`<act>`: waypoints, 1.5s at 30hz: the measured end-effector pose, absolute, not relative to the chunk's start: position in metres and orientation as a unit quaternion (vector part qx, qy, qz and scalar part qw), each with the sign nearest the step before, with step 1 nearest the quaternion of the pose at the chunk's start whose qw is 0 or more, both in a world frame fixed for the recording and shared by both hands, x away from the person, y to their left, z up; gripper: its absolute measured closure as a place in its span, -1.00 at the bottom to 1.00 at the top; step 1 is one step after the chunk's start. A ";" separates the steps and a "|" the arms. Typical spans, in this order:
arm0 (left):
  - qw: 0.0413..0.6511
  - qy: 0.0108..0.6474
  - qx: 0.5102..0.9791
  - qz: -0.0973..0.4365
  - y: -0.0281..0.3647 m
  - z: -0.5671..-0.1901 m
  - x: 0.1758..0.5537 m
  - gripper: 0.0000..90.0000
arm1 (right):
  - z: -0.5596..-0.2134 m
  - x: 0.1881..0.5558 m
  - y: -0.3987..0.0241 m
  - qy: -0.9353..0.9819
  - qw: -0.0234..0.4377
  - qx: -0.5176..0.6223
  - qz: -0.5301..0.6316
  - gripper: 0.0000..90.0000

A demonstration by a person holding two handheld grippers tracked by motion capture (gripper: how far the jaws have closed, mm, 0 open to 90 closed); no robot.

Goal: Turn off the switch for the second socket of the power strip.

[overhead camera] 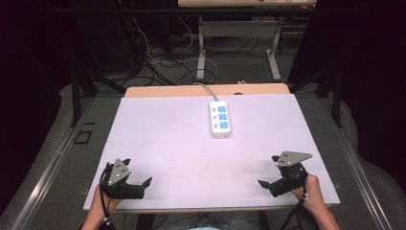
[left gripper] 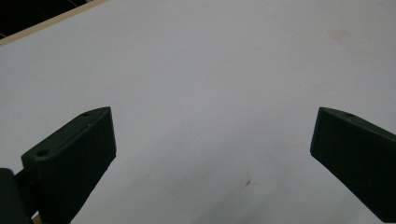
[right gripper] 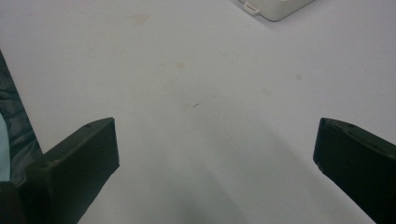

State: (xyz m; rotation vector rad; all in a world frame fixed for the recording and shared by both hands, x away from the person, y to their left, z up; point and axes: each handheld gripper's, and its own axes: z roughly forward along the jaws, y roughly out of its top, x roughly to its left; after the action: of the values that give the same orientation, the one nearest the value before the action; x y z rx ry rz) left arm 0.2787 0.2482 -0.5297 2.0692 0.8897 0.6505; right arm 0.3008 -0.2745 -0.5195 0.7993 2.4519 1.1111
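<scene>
1. A dim room with dark curtains surrounds a pale lilac worktop (overhead camera: pixel 163 143); tangled cables lie on the grey floor behind it, beside the legs of another table.
2. A white power strip (overhead camera: pixel 219 118) with three blue socket panels lies flat near the far edge of the worktop, a little right of centre. Its grey cord (overhead camera: pixel 207 89) runs off the back edge, which likely explains why it sits so far back.
3. In the right gripper view, a corner of the power strip (right gripper: pixel 275 7) shows at the top, well apart from the jaws.
4. The left gripper (overhead camera: pixel 139 178) sits at the near left corner, low over the worktop, held by the person's left hand (overhead camera: pixel 103 203). Its jaws stand wide apart with nothing between them and point towards the middle.
5. The right gripper (overhead camera: pixel 269 171) mirrors it at the near right corner, held by the right hand (overhead camera: pixel 309 191). Its jaws also stand wide apart, holding nothing, and angle inward.
6. Both forearms enter from the bottom edge. The symmetrical, parked pose suggests a ready position, with the power strip untouched.
</scene>
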 end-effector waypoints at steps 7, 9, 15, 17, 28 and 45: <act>0.381 0.347 0.817 0.257 0.246 -0.530 0.279 -0.99 | -0.520 0.300 -0.273 0.861 0.167 0.284 0.389 -1.00; 0.381 0.347 0.818 0.255 0.246 -0.531 0.279 -0.99 | -0.520 0.302 -0.272 0.861 0.170 0.282 0.388 -1.00; 0.379 0.342 0.821 0.254 0.244 -0.532 0.280 -0.99 | -0.520 0.306 -0.269 0.862 0.170 0.282 0.386 -1.00; 0.377 0.343 0.823 0.250 0.243 -0.533 0.279 -0.99 | -0.519 0.307 -0.268 0.866 0.168 0.275 0.383 -1.00; 0.371 0.342 0.827 0.248 0.243 -0.534 0.281 -0.99 | -0.514 0.317 -0.253 0.873 0.161 0.255 0.383 -1.00; 0.364 0.340 0.831 0.248 0.241 -0.537 0.282 -0.99 | -0.509 0.333 -0.237 0.882 0.157 0.241 0.374 -1.00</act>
State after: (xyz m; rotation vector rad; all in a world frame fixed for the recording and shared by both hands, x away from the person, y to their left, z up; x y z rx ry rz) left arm 0.2825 0.2411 -0.5367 2.1388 0.8751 0.6374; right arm 0.3327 -0.2371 -0.5090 0.6900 2.5236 1.0703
